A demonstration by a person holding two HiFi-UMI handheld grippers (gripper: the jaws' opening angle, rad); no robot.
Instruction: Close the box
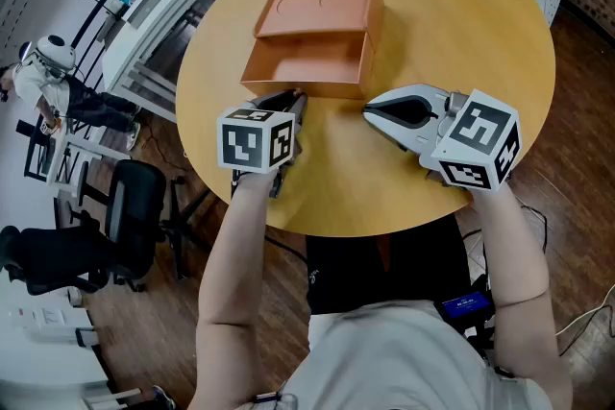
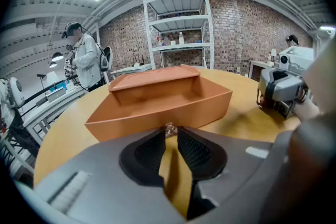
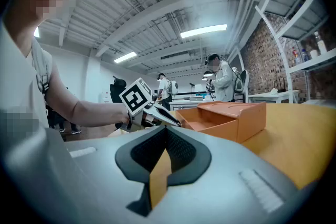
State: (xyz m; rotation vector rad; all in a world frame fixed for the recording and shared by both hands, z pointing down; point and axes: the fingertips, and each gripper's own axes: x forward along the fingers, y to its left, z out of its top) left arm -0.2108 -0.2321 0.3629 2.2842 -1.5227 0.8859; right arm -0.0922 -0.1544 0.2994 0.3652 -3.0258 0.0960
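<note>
— Status, left gripper [image 1: 288, 99]?
— Jaws pressed together, empty, at the box's [image 1: 312, 38] 7 o'clock.
— Box?
— Lid open, toward the table's [image 1: 461, 34] 11 o'clock. Right gripper [image 1: 368, 110] at its 5 o'clock, jaws together, empty.

Matt orange cardboard box [image 1: 317, 34]; smooth, lightly glossy wood-tone table [image 1: 461, 34]; left gripper [image 2: 170, 131] of matt grey plastic, fingers [image 2: 197, 152] finely ribbed black.

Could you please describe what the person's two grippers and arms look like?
Both the left gripper and right gripper have smooth grey shells with black ribbed pads. Each carries a white cube printed with black square markers. The forearms are bare; the person wears a white short-sleeved top.
</note>
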